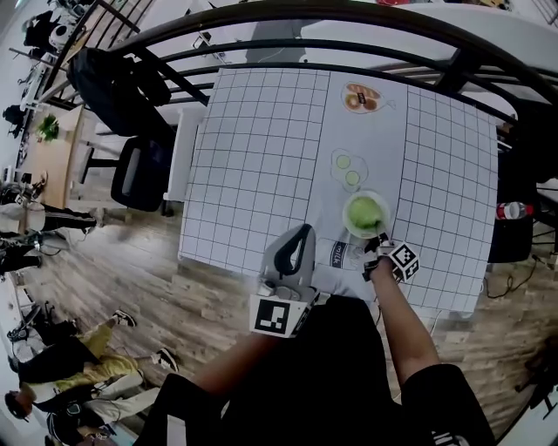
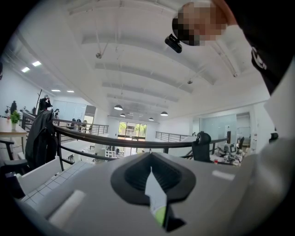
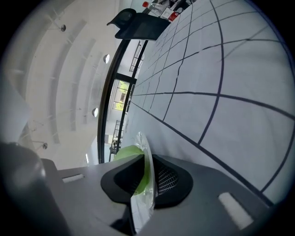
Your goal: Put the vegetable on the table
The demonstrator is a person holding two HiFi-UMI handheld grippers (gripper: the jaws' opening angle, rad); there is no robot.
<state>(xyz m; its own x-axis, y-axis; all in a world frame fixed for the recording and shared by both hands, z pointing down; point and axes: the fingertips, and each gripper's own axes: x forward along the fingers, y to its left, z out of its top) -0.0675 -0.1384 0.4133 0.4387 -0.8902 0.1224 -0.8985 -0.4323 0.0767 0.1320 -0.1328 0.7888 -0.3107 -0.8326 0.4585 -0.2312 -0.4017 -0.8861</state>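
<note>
The right gripper clenches the rim of the clear plastic bowl, probably to move its green vegetable on the white gridded table. The left gripper waits closed and empty.

On the bench the bowl sits near the front edge, right of centre, with the vegetable in it. Behind it lie two slices, and farther back a plate. The right gripper clamps the bowl's near rim. The left gripper, pinching a thin slip, hangs over the front edge to its left. A chair stands left of the bench, a railing behind it and a bottle to its right.
</note>
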